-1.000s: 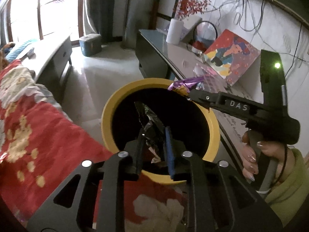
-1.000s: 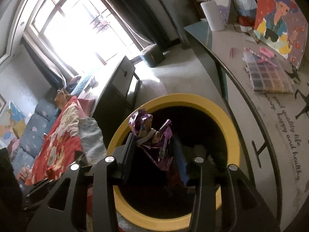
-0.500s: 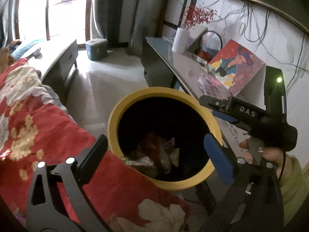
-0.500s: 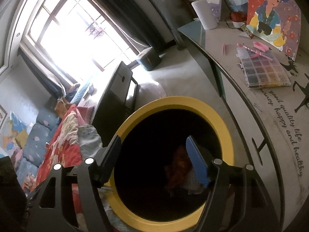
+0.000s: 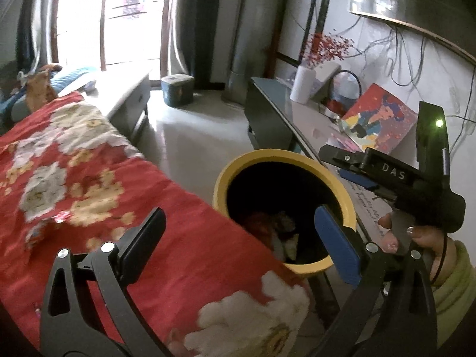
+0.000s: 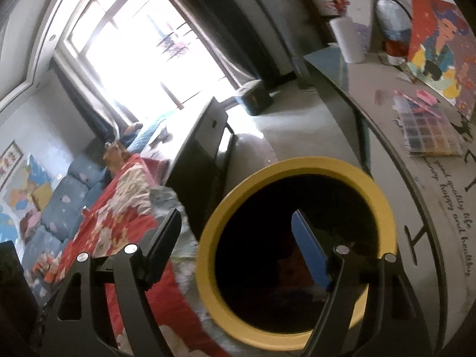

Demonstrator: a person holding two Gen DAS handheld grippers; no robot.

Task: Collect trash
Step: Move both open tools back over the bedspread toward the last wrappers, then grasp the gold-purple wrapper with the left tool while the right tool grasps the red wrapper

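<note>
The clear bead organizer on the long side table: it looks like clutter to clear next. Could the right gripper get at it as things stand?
Probably yes. The bead organizer lies flat in the open on the table, with nothing over it. The right gripper, its jaws opening and empty, hovers over the yellow bin beside that table.

Bin [image 5: 284, 160] on the floor between blanket [image 5: 89, 178] at left and worktop [image 5: 285, 104] at right; trash [image 5: 276, 229] inside the bin. On the worktop: cup [image 5: 302, 84] at the far end, picture [image 5: 377, 119] leaning at the wall edge, bead box [image 6: 428, 131] before the picture. Storage box [image 5: 177, 89] on the floor behind, near the window [image 5: 119, 15].
</note>
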